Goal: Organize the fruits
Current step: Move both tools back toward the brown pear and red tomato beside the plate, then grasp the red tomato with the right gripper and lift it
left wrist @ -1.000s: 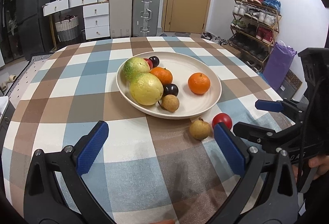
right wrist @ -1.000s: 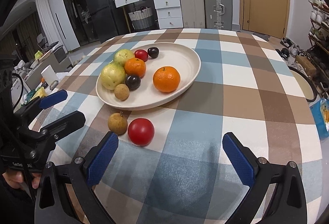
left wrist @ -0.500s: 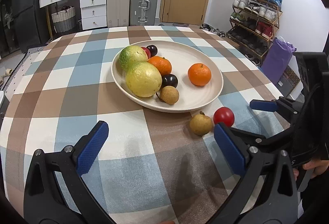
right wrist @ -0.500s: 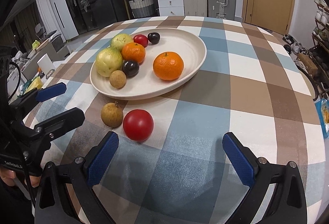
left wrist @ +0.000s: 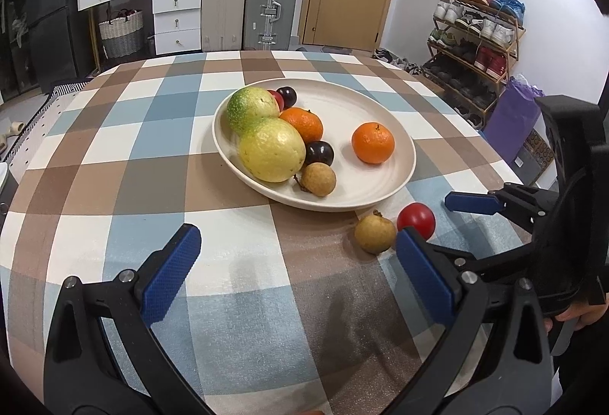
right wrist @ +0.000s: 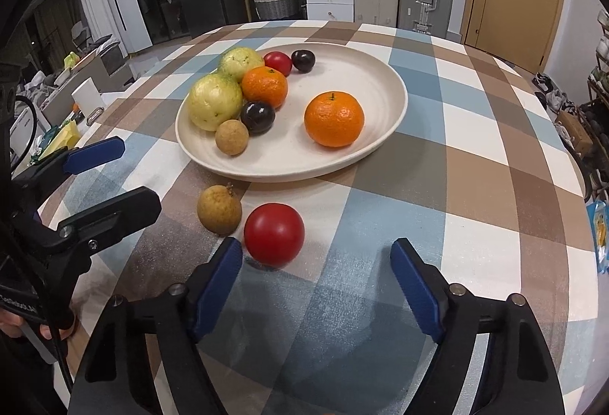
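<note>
The right gripper (right wrist: 316, 266) comes in low with jaws wide and empty, apparently lined up on the red fruit (right wrist: 274, 234) just outside the plate (right wrist: 384, 133) beside the brown fruit (right wrist: 219, 209), while the left gripper (left wrist: 297, 262) waits open and empty, leaving room.

Bright, even room light from above makes soft shadows under the fruit, and both round pictures bend and darken at every edge.

Cream plate (right wrist: 392, 99); brown-blue-white checked tablecloth (right wrist: 475, 163); red fruit (right wrist: 274, 235).
</note>
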`<state>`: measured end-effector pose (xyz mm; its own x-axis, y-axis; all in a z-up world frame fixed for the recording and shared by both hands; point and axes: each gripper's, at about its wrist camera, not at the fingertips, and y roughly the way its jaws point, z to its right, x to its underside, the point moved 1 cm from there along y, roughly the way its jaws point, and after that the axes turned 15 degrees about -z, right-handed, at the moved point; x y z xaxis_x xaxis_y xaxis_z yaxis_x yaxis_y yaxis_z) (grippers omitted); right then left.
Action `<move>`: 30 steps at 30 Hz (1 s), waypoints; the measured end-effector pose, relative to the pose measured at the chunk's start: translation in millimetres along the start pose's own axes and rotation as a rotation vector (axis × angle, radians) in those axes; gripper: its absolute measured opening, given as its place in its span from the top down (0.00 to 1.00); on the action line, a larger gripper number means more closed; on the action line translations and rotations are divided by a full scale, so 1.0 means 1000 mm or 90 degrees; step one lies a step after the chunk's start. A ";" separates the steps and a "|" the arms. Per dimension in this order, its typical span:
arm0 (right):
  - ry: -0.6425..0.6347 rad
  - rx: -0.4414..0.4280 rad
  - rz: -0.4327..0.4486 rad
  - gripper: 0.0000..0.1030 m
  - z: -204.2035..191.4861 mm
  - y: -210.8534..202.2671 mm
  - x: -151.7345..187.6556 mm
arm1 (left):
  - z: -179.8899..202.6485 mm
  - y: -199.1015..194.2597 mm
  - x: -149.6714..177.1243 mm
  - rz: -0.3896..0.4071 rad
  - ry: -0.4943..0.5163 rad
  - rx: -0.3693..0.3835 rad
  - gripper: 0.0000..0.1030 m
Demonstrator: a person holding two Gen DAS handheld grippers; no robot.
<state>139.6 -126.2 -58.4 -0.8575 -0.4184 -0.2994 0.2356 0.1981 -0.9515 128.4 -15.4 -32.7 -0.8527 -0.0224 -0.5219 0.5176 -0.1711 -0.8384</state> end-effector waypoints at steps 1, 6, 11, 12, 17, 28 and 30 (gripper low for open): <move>-0.003 0.004 -0.002 0.20 -0.001 0.000 0.000 | 0.000 -0.001 0.000 0.001 0.000 0.000 0.01; -0.014 0.018 -0.006 0.20 -0.008 0.002 0.001 | -0.001 -0.003 0.002 0.006 -0.004 -0.001 0.01; -0.011 0.027 0.007 0.38 -0.009 0.000 0.002 | -0.003 -0.003 0.003 0.006 -0.007 0.003 0.01; -0.010 0.025 0.010 0.42 -0.009 -0.001 0.003 | -0.003 -0.004 0.003 0.008 -0.007 0.004 0.01; -0.020 0.000 0.018 0.64 -0.014 -0.004 0.003 | -0.004 -0.003 0.003 0.006 -0.012 0.005 0.01; -0.030 -0.011 0.035 0.71 -0.015 -0.004 0.004 | -0.004 -0.003 0.003 0.004 -0.011 0.004 0.01; -0.028 -0.014 0.036 0.71 -0.014 -0.005 0.006 | -0.002 -0.002 0.003 0.003 -0.009 0.004 0.01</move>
<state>126.9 -117.6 -54.3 -0.8220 -0.4449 -0.3554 0.2719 0.2417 -0.9315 124.6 -12.7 -32.7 -0.8513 -0.0372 -0.5233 0.5210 -0.1767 -0.8351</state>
